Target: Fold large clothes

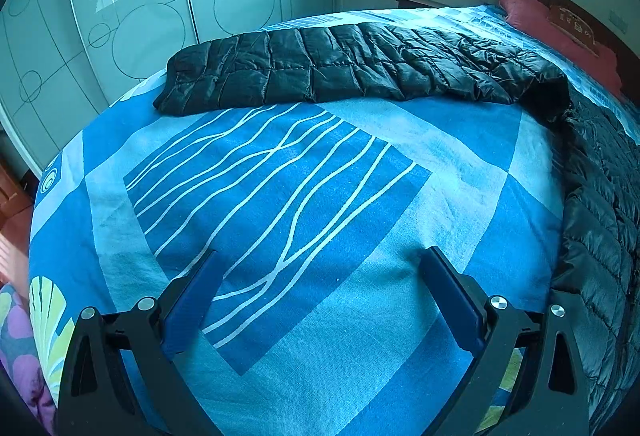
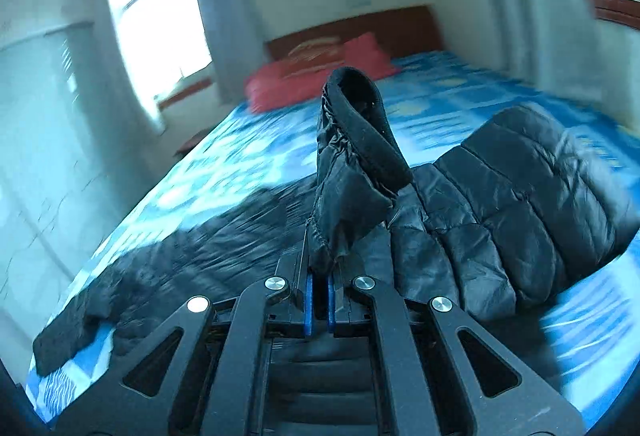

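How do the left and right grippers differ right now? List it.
The left gripper has its jaws spread wide and holds nothing; the right gripper has its jaws shut on a cuffed end of the black puffer jacket. The left gripper hangs over bare blue bedsheet, the jacket lying beyond it; the right gripper lifts its piece above the rest of the jacket. Both have blue-padded black jaws.

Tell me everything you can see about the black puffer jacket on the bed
The black puffer jacket is a shiny, quilted garment stitched into padded rectangular panels, likely nylon. It lies spread across the blue patterned bedsheet, one long part stretching across the bed and another running down the right edge in the left wrist view. The right gripper is shut on a gathered piece of it with a dark band edge, lifting that piece above the rest. The left gripper is open and touches none of it.
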A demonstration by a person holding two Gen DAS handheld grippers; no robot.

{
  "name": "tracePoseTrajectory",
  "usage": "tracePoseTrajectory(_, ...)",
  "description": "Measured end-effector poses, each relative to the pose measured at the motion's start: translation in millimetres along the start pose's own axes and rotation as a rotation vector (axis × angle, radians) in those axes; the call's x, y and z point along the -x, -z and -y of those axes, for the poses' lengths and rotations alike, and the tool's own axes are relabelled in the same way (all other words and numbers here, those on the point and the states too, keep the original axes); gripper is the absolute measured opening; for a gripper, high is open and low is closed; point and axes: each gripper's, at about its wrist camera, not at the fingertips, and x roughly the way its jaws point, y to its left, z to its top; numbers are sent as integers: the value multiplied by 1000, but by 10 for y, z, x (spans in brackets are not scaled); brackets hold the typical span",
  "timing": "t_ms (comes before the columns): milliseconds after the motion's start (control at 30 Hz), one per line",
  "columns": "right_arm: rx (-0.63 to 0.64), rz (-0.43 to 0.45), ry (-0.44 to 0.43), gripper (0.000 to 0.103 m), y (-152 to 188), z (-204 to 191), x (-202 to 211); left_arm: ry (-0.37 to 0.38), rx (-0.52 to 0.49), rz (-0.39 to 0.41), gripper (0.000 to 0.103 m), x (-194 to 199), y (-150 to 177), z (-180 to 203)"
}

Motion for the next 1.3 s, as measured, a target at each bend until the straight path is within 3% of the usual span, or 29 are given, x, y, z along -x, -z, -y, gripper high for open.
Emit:
tracePoseTrajectory(67,49,-34,-29,4,80,-400,-219,-1,-1,2,99,0,5,3)
tracePoseTrajectory(267,124,-164,-82,5,342,-1112,-792,0,-1,5,99,4,8,8)
tracePoseTrajectory(467,179,-302,-85,10,662,-1256,-1158,1,0,7,99,4,6,7)
tracePoseTrajectory(500,196,-332,-85,15,729,-1286,-1208,0,0,7,99,3,4,7)
tracePoseTrajectory(567,211,-354,-121,35,767,-1303,-1190,1,0,6,99,3,7,4)
tracePoseTrajectory(600,217,-351,-157,52,773,-1312,-1124,1,0,6,99,3,7,4)
tracePoseTrajectory(633,225,-343,-170,57,778,-1335,-1079,1,0,6,99,3,7,5)
tracePoseTrajectory(733,238,-315,-217,57,716,-1258,-761,1,-1,6,99,3,7,6)
tracePoseTrajectory(867,207,-232,-184,56,493,-658,-254,3,1,6,99,2,8,4)
tracePoseTrajectory(967,144,-196,-80,38,256,17,-108,2,1,7,99,-1,9,-2)
tracePoseTrajectory(1033,42,-157,52,24,65,746,39,1,0,7,99,1,8,5)
tracePoseTrajectory(1133,-135,-102,165,14,-61,1619,222,-2,-2,7,99,0,10,2)
tracePoseTrajectory(1200,-172,-108,219,12,-46,1971,219,-5,-4,7,99,-2,9,5)
tracePoseTrajectory(1300,-118,-199,225,10,110,2098,-18,-9,-7,5,99,-5,6,12)
